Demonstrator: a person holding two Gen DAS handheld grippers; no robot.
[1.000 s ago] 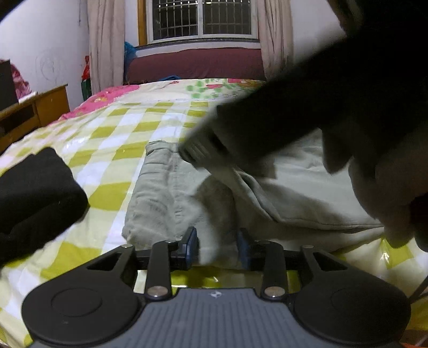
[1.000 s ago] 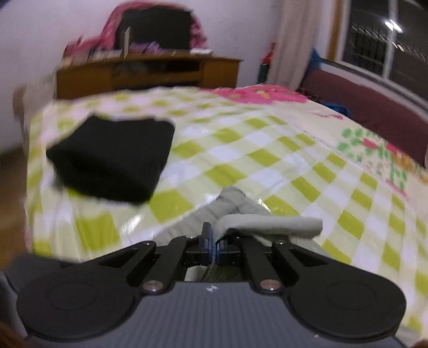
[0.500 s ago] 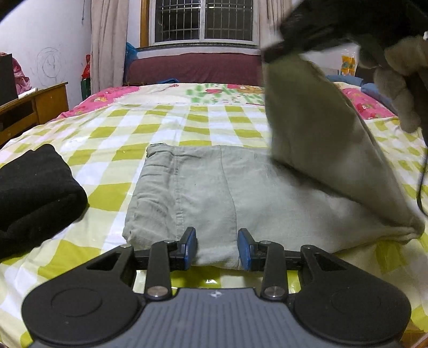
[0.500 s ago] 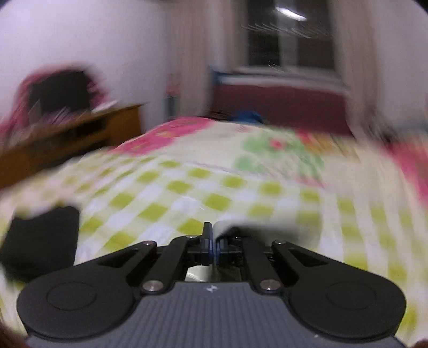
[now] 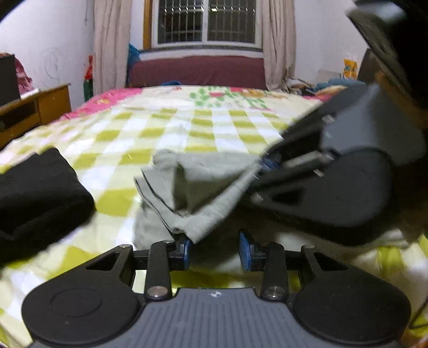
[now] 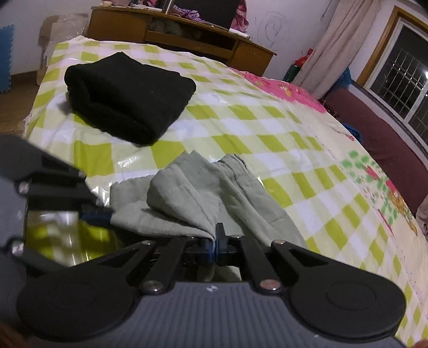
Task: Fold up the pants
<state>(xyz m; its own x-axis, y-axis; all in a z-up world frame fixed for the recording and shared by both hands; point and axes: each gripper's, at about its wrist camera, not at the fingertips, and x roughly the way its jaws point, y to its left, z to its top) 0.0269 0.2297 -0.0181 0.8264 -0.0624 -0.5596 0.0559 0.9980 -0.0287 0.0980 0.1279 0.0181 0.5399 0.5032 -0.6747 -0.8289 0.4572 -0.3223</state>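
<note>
Beside the folded black garment [image 6: 128, 96] on the checked bedspread [image 6: 240, 125], your right gripper [image 6: 214, 245] pinches a fold of the grey-green pants [image 6: 192, 198] mid-fold while your left gripper [image 5: 214, 250] gapes empty at their near edge, so next lay that fold flat.

Dim indoor light. Fisheye bending at frame edges. Motion blur smears the black right claw [image 5: 263, 167]. Glare spots on the glossy green-checked bed cover [image 6: 214, 97]. Dark barred window [image 5: 204, 21].
</note>
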